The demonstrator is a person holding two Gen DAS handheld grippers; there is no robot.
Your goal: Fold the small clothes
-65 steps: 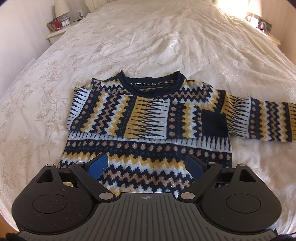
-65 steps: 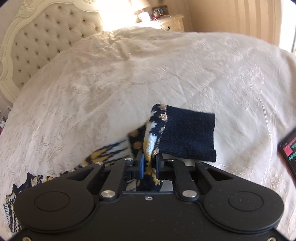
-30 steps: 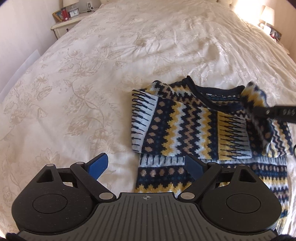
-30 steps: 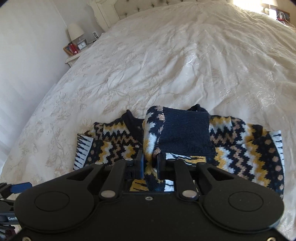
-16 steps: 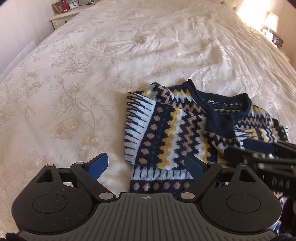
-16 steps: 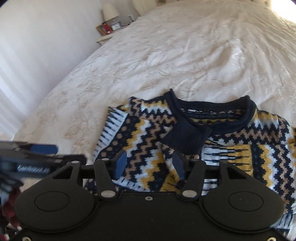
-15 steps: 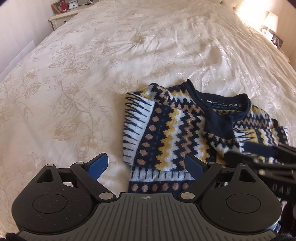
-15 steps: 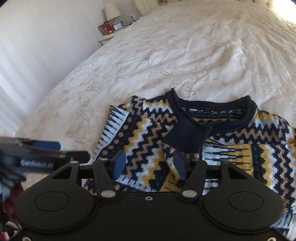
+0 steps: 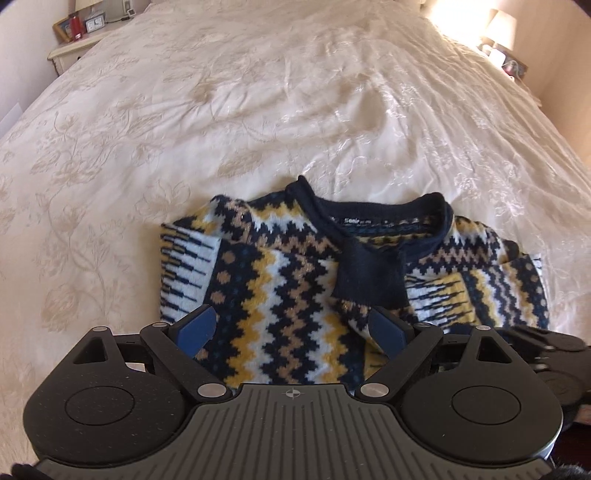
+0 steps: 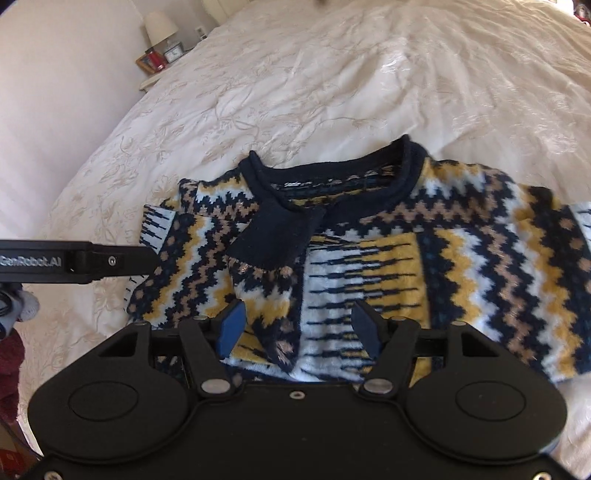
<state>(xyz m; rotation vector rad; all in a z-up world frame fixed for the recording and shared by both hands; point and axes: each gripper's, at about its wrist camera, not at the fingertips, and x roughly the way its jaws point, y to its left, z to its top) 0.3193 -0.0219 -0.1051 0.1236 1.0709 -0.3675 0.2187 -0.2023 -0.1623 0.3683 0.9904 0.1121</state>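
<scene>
A small knitted sweater in navy, yellow, white and tan zigzags lies flat on the cream bedspread, both sleeves folded across the chest. The right sleeve's navy cuff rests just below the neckline. My left gripper hovers open over the sweater's left half, nothing between its pads. My right gripper has its jaws opening above the sweater; the folded sleeve below the cuff lies loose between the blue pads, untouched. A finger of my left gripper shows at the left edge of the right wrist view.
A nightstand with a lamp, a clock and a red frame stands at the bed's far left corner. Another lamp glows at the far right. A dark red cloth shows past the bed's near left edge.
My right gripper carried the sleeve over the chest, opened and let it go; the cuff now lies below the neckline. My left gripper moved right, over the sweater.
</scene>
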